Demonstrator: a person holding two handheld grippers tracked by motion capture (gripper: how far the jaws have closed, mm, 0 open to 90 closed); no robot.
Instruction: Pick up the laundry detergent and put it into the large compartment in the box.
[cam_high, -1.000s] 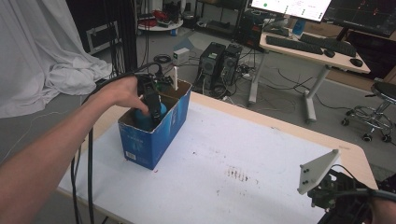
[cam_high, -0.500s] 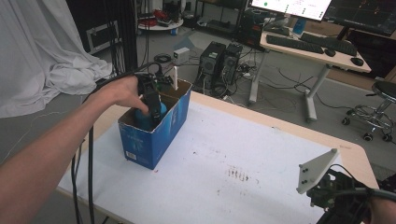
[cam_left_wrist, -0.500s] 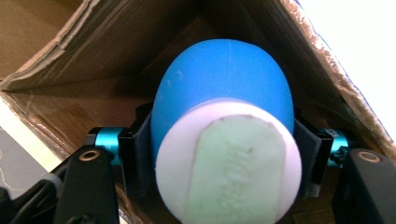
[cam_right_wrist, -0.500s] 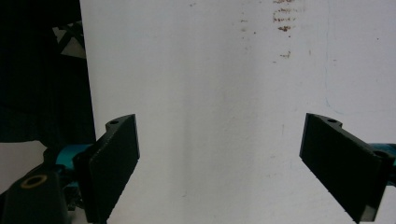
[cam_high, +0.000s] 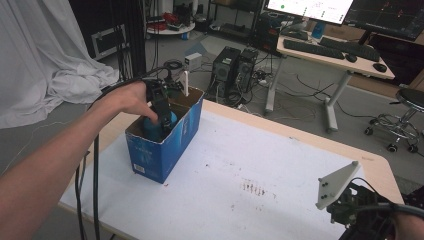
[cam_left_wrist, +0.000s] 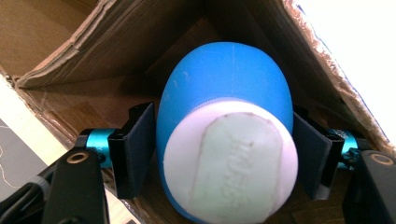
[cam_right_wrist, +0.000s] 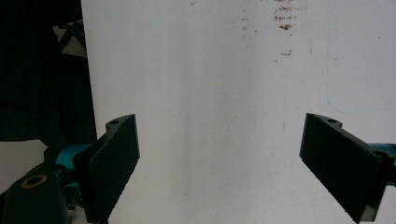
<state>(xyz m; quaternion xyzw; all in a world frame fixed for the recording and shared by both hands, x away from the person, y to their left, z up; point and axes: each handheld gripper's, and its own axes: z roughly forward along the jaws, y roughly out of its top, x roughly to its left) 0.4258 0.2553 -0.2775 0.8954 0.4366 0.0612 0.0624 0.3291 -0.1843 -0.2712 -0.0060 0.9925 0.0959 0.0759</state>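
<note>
A: Where was your left gripper (cam_left_wrist: 224, 154)?

B: Inside the blue box (cam_high: 172, 142) at the table's far left, jaws clamped on the blue bottle (cam_left_wrist: 224, 93).

A: And your right gripper (cam_right_wrist: 233, 158)?

B: Jaws stood wide apart, holding nothing, above the white tabletop (cam_right_wrist: 210, 70) near right.

White table (cam_high: 280, 200) with reddish-brown specks (cam_high: 253, 187), white sheet (cam_high: 40, 55) draped beyond its left side, two computer towers (cam_high: 235, 67) on the floor behind it, desk with keyboard (cam_high: 307, 46) and monitors (cam_high: 307, 7) farther back, stool (cam_high: 402, 120) right of that desk
</note>
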